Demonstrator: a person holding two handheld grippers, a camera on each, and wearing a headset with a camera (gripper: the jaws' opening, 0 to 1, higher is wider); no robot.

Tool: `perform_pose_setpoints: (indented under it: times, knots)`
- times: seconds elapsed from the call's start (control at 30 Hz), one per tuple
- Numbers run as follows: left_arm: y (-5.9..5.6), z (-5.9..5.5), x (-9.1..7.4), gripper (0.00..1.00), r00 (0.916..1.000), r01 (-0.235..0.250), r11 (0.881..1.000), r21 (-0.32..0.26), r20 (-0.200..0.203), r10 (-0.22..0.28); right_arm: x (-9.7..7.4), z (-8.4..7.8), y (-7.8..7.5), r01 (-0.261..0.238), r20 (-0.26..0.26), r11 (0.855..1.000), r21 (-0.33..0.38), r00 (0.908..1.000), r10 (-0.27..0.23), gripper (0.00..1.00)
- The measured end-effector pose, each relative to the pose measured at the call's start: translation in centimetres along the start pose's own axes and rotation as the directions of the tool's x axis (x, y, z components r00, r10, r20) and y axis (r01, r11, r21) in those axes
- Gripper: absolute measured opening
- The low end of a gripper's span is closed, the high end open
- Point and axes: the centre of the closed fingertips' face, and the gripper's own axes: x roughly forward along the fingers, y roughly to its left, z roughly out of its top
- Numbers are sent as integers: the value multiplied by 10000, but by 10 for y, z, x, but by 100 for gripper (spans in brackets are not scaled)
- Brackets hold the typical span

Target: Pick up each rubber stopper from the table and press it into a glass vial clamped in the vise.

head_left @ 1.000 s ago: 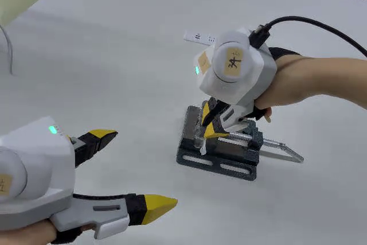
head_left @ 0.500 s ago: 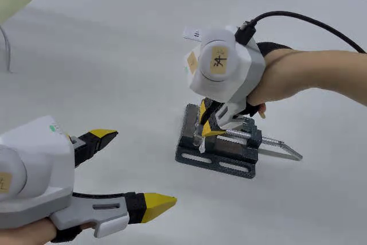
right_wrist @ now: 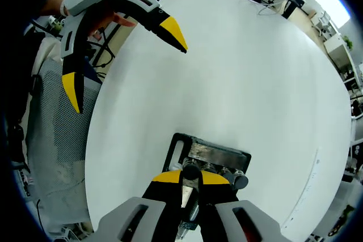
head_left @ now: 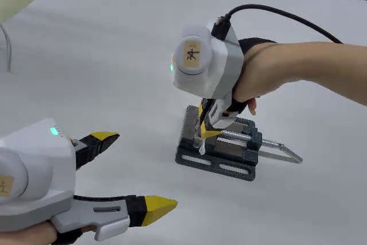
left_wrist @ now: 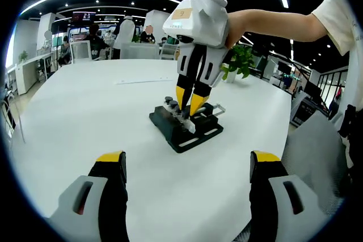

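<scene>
A broad white surface (head_left: 114,55) carries everything, and the vise (head_left: 221,156) sits on it as the one fixed thing to steer by. The left gripper (head_left: 133,170) hangs well apart from the vise, on the near left side in the head view, above bare surface. Its fingers (left_wrist: 110,165) are spread wide with nothing between them, and in the left gripper view the vise lies ahead of them, in line with the gap.

The right gripper (head_left: 202,132) stands directly over the vise, pointing steeply down at its jaw slot. A black cable (head_left: 275,11) leaves the top of this gripper, on the side away from the vise. Its yellow-tipped fingers (right_wrist: 167,177) are drawn nearly together, with a narrow slit left between the tips.

The vise is dark, low and flat-based, and its screw handle (head_left: 284,150) sticks out to the right in the head view. A short row of small glass vials (left_wrist: 170,103) stands clamped in its slot. Dark rubber stoppers (right_wrist: 227,174) cap the vials in the right gripper view. The end stopper (right_wrist: 191,169) lies right at the right gripper's tips; whether the fingers pinch it or only rest at it cannot be told
</scene>
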Motion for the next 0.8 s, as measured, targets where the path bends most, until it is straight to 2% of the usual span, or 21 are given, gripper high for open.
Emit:
perform_pose_setpoints:
  times: [0.1, 0.27, 0.43, 0.53, 0.57, 0.6, 0.8]
  knots:
    - [1, -1, 0, 88, 10000, 3, 10000, -14, 11, -3, 0, 0, 1, 69, 0, 10000, 60, 10000, -69, 4]
    - [-1, 0, -1, 88, 10000, 12, 10000, -25, -7, -12, 1, 1, 2, 221, -456, 9992, -327, 9987, -235, 5]
    - [-3, -1, 0, 88, 10000, 28, 10000, -42, -13, -28, 3, 0, 0, 213, -764, 9997, -113, 9968, -221, 5]
    - [-3, -1, 0, 88, 10000, 49, 10000, -54, 13, -49, 3, -1, 0, 255, -615, 9992, 313, 9978, -236, 4]
    - [-3, -1, 1, 87, 10000, 54, 10000, -71, 9, -54, 3, -1, 0, 282, -540, 9967, 763, 9982, -241, 4]
    - [-4, -2, 1, 87, 10000, 58, 10000, -61, 6, -57, 3, -1, -1, 298, -526, 9974, 662, 9983, -264, 4]
    - [-5, -1, 3, 87, 9999, 136, 9999, -62, 52, -135, 4, 0, -3, 438, -464, 9843, 1708, 9983, -364, 4]
